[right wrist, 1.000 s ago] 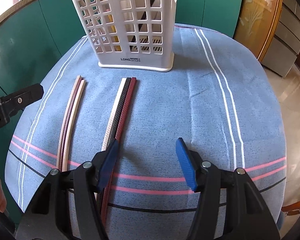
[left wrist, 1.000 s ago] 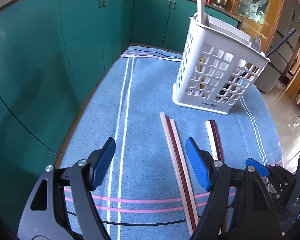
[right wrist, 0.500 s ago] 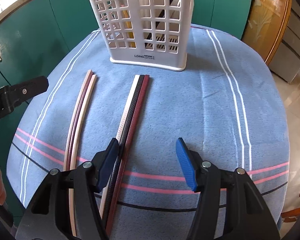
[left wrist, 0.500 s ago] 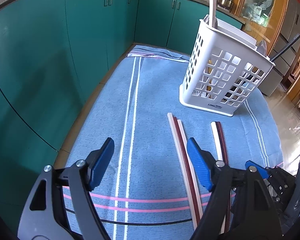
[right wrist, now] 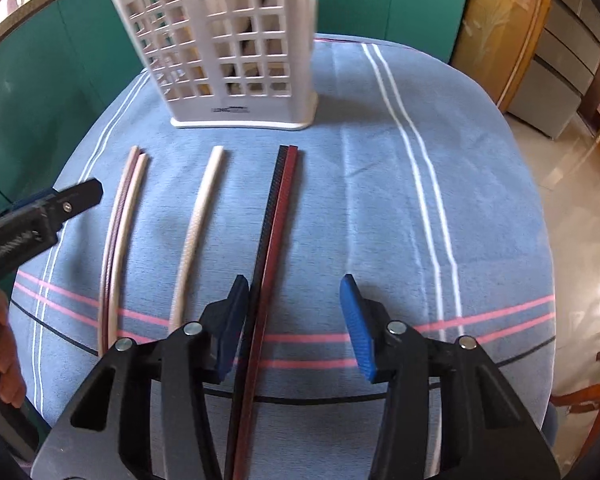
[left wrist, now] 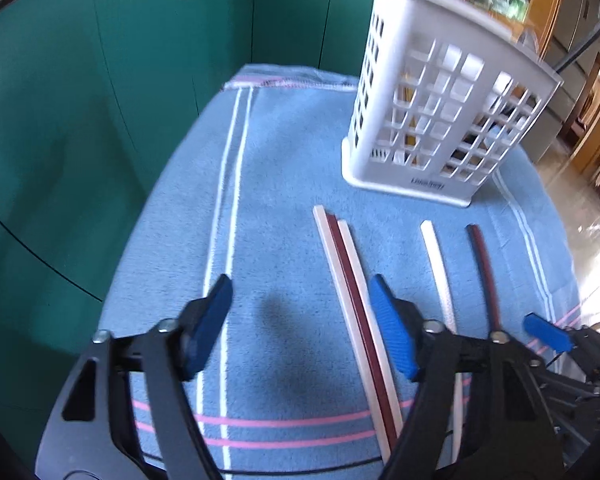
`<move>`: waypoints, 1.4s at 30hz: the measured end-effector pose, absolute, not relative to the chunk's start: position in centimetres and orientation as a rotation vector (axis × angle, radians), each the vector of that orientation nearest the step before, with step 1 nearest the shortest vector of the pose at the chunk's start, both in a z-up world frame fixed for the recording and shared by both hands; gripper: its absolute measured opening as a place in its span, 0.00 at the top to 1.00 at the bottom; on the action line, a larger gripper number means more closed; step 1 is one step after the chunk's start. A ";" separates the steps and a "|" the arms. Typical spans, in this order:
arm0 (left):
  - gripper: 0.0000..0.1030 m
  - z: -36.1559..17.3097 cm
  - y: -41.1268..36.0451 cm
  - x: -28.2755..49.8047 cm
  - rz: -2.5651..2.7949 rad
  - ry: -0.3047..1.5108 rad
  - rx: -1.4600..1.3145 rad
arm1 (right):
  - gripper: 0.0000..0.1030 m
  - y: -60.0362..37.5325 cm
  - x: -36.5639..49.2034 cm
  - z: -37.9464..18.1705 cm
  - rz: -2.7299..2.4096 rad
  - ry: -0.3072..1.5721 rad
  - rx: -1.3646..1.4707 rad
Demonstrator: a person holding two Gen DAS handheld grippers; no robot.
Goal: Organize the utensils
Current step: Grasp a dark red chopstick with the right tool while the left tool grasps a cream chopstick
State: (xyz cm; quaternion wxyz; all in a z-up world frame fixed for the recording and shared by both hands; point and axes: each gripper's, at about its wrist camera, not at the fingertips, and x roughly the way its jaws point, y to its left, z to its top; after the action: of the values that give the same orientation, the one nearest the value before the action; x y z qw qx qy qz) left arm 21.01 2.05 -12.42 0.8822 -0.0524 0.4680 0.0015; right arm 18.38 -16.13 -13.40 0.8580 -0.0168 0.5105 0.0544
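Three chopsticks [left wrist: 356, 308], two pale and one maroon, lie side by side on the blue cloth [left wrist: 284, 208]. They run just inside the right pad of my left gripper [left wrist: 300, 320], whose jaws are closing with no pad pressing on them. A black and maroon pair [right wrist: 270, 236] lies between the closing jaws of my right gripper [right wrist: 296, 320], close to its left pad and not pinched. A single cream chopstick [right wrist: 198, 232] lies apart, to the left of that pair. The white slotted basket [right wrist: 236, 52] stands upright behind them all.
Teal cabinet doors [left wrist: 100, 120] rise close behind and left of the table. The cloth's right edge [right wrist: 540, 280] drops to a tiled floor. My left gripper's finger [right wrist: 60, 204] shows at the right wrist view's left edge, with a person's hand [right wrist: 4, 360] below it.
The black and maroon chopsticks have slid right, away from the cream one, and now lie between the right jaws. Both grippers' jaws have narrowed. The left gripper has dropped closer to the cloth.
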 end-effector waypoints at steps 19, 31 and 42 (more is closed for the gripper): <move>0.48 -13.6 1.5 20.3 0.109 1.052 0.018 | 0.52 -17.3 17.9 -13.8 0.099 1.058 0.000; 0.43 -12.8 5.6 21.6 0.002 1.014 -0.236 | 0.51 -18.9 17.4 -13.2 0.111 1.040 0.079; 0.36 -14.3 2.4 30.1 0.097 1.059 -0.059 | 0.51 -20.1 17.5 -13.6 0.108 1.038 0.102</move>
State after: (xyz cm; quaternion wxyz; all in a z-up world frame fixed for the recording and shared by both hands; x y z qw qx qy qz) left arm 30.06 2.36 -14.31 0.8615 -0.0279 0.5049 0.0462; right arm 17.52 -20.12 -13.61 0.8657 0.0487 0.4956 0.0516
